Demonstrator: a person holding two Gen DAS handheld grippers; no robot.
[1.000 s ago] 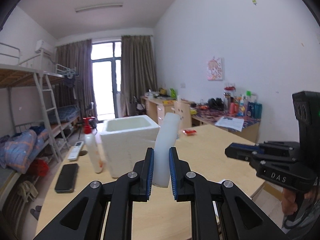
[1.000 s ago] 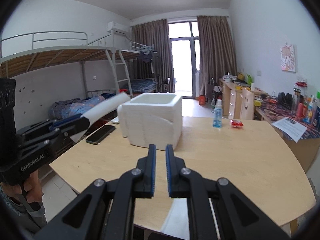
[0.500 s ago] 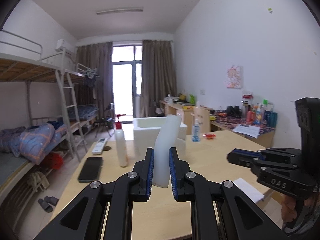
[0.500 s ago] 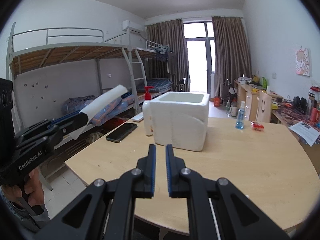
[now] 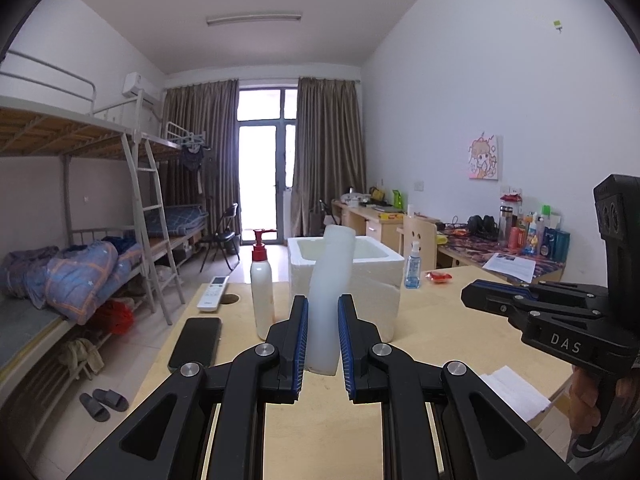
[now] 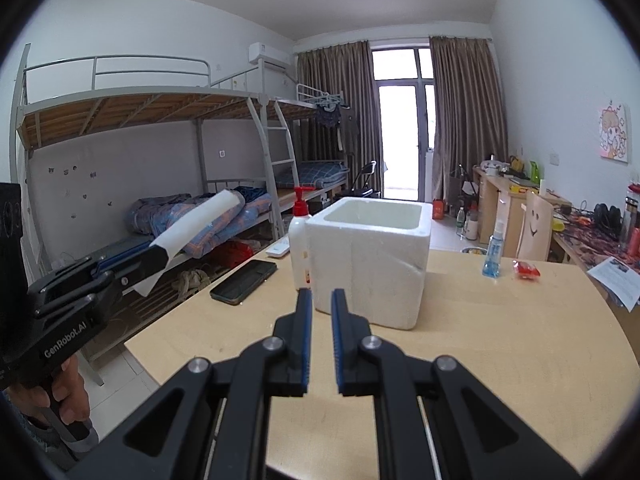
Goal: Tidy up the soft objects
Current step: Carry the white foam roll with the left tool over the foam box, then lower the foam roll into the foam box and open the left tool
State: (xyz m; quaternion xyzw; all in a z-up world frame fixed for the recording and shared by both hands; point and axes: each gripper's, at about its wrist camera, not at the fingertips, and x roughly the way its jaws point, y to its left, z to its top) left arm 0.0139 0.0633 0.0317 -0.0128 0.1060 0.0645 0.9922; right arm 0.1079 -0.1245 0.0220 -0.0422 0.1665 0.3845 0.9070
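One pale wood table, smooth, rounded edge. One white foam box, blocky, open-topped, grainy walls, standing on table. Two black grippers: left gripper clamped on one white foam tube, soft, cylindrical, tilted, held above table in front of box; right gripper holds nothing, blue ribbed pads a narrow gap apart. One white pump bottle, red top, touching box. One black phone, flat. One blue spray bottle.
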